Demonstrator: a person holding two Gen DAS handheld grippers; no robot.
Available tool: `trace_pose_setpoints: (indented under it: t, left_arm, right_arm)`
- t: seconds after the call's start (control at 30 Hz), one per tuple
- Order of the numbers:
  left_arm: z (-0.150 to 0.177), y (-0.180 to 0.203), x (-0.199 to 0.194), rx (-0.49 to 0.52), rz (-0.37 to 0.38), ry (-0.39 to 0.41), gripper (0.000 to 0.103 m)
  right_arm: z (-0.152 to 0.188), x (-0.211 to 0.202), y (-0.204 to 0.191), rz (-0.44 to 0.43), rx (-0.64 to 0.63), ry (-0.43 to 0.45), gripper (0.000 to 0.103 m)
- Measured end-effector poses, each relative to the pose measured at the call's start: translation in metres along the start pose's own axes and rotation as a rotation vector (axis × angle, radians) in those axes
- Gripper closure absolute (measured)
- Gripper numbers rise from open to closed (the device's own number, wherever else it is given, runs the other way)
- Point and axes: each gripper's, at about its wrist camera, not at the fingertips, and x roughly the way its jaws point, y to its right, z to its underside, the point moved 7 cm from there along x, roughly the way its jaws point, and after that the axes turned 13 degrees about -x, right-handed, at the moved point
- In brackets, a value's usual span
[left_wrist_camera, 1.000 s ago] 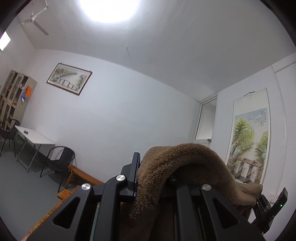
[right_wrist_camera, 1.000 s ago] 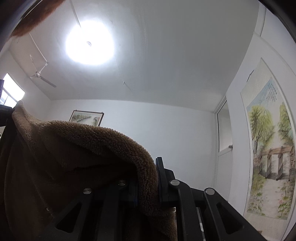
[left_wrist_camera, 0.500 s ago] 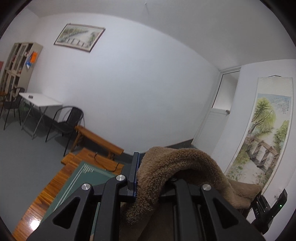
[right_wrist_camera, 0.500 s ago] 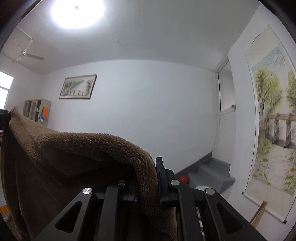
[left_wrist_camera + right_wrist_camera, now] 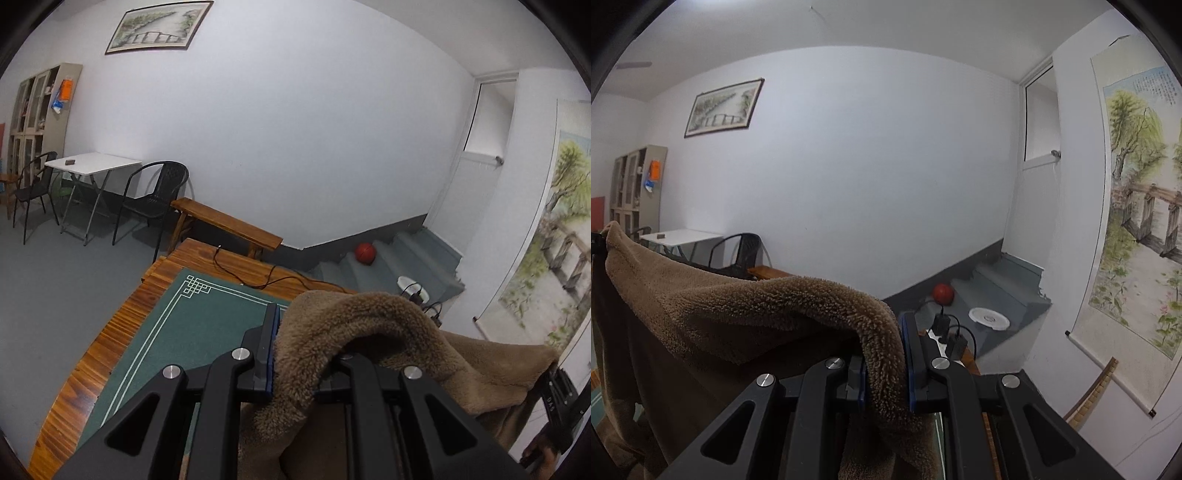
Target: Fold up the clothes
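Note:
A brown fleece garment (image 5: 354, 325) hangs stretched between my two grippers, held up in the air. My left gripper (image 5: 295, 354) is shut on one upper edge of it; the fleece drapes over the right finger and hides it. My right gripper (image 5: 884, 354) is shut on the other upper edge of the garment (image 5: 738, 314), which runs off to the left and hangs down. The right gripper also shows at the lower right of the left wrist view (image 5: 554, 391). Below lies a green mat (image 5: 192, 332) on a wooden table (image 5: 110, 339).
A wooden bench (image 5: 229, 221), black chairs (image 5: 155, 199) and a white folding table (image 5: 92, 162) stand by the far wall. A red ball (image 5: 365, 253) and a white dish (image 5: 989, 317) lie on grey steps. Cables and chargers (image 5: 945, 332) sit at the table's far edge.
Both grippers have tilted down from the ceiling toward the room, still holding the garment. The table and mat have come into the left wrist view.

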Motion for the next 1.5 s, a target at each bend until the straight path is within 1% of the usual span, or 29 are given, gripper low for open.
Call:
trace_pose_setpoints:
  t: [0.13, 0.3, 0.43, 0.57, 0.8, 1.0, 1.17, 1.33, 1.37, 1.43, 1.5]
  left_arm:
    - [0.01, 0.0, 0.026, 0.066, -0.067, -0.007, 0.088]
    - [0.02, 0.001, 0.036, 0.152, -0.148, 0.015, 0.088]
    - [0.02, -0.001, 0.042, 0.166, -0.157, 0.011, 0.088]
    - [0.018, -0.007, 0.046, 0.163, -0.159, 0.004, 0.088]
    - [0.02, -0.011, 0.051, 0.158, -0.165, -0.013, 0.088]
    - [0.021, -0.014, 0.061, 0.152, -0.174, -0.038, 0.088]
    - [0.025, -0.021, 0.08, 0.144, -0.193, -0.078, 0.088]
    - [0.034, -0.029, 0.107, 0.142, -0.213, -0.144, 0.087]
    - [0.037, -0.03, 0.115, 0.145, -0.22, -0.169, 0.087]
    - [0.047, -0.034, 0.134, 0.155, -0.237, -0.235, 0.079]
    - [0.06, -0.041, 0.156, 0.162, -0.262, -0.311, 0.052]
  right_arm:
    - [0.008, 0.027, 0.0, 0.003, -0.009, -0.046, 0.089]
    - [0.015, 0.05, -0.004, -0.004, -0.011, -0.087, 0.089]
    - [0.017, 0.058, -0.006, -0.008, -0.008, -0.105, 0.089]
    - [0.019, 0.064, -0.007, -0.008, -0.01, -0.11, 0.089]
    - [0.021, 0.061, -0.013, -0.007, -0.014, -0.115, 0.089]
    - [0.024, 0.072, -0.015, -0.013, -0.018, -0.126, 0.089]
    - [0.029, 0.095, -0.019, -0.03, -0.018, -0.152, 0.089]
    - [0.042, 0.124, -0.023, -0.049, -0.007, -0.198, 0.089]
    - [0.045, 0.131, -0.025, -0.052, -0.006, -0.215, 0.089]
    - [0.056, 0.151, -0.028, -0.073, -0.006, -0.278, 0.088]
    - [0.073, 0.176, -0.033, -0.126, 0.017, -0.374, 0.086]
